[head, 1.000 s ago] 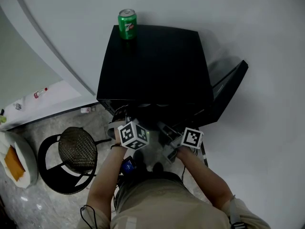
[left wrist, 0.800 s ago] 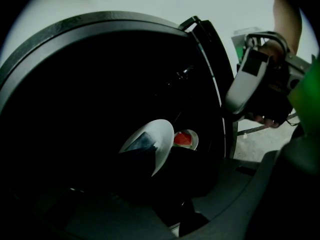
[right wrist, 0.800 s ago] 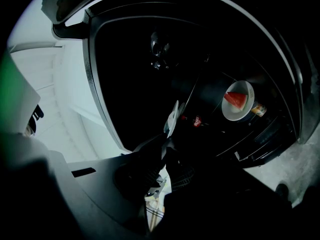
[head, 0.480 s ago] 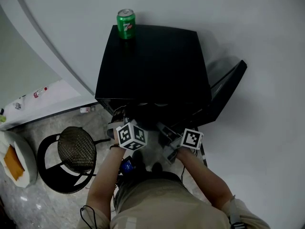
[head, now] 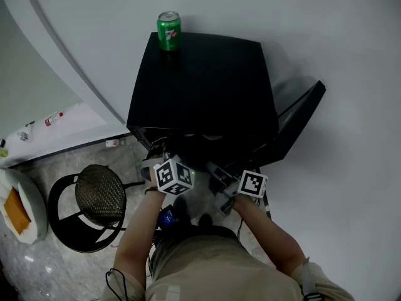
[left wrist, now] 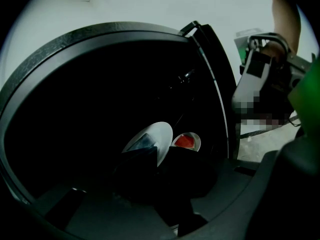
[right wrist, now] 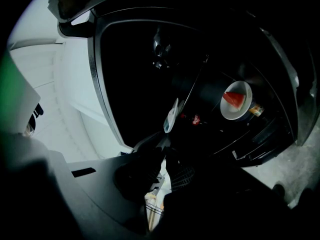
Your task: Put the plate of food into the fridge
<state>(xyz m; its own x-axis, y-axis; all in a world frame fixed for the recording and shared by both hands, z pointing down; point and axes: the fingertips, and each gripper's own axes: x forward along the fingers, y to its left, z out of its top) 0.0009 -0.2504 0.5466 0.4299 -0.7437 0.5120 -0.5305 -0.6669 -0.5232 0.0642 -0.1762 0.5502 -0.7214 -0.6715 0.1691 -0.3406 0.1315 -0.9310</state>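
A black mini fridge (head: 200, 86) stands with its door (head: 301, 121) swung open to the right. Both grippers reach into its dark opening, and their marker cubes (head: 173, 176) (head: 253, 183) show in the head view. A white plate (left wrist: 150, 140) appears edge-on between the left gripper (left wrist: 149, 156) jaws, which are closing on its rim. My right gripper (right wrist: 162, 156) is shut on the same plate (right wrist: 171, 116) from the other side. Deeper inside sits a small white bowl with a red slice (right wrist: 236, 100), also the bowl (left wrist: 187, 141) in the left gripper view.
A green can (head: 168, 31) stands on the fridge's top at the back left. A black round stool (head: 94, 199) sits left of the person's legs. A white dish with something orange (head: 19, 209) lies at the far left; small bottles (head: 53, 119) lie by the wall.
Both grippers stay at the fridge's opening; the left marker cube has shifted only slightly.
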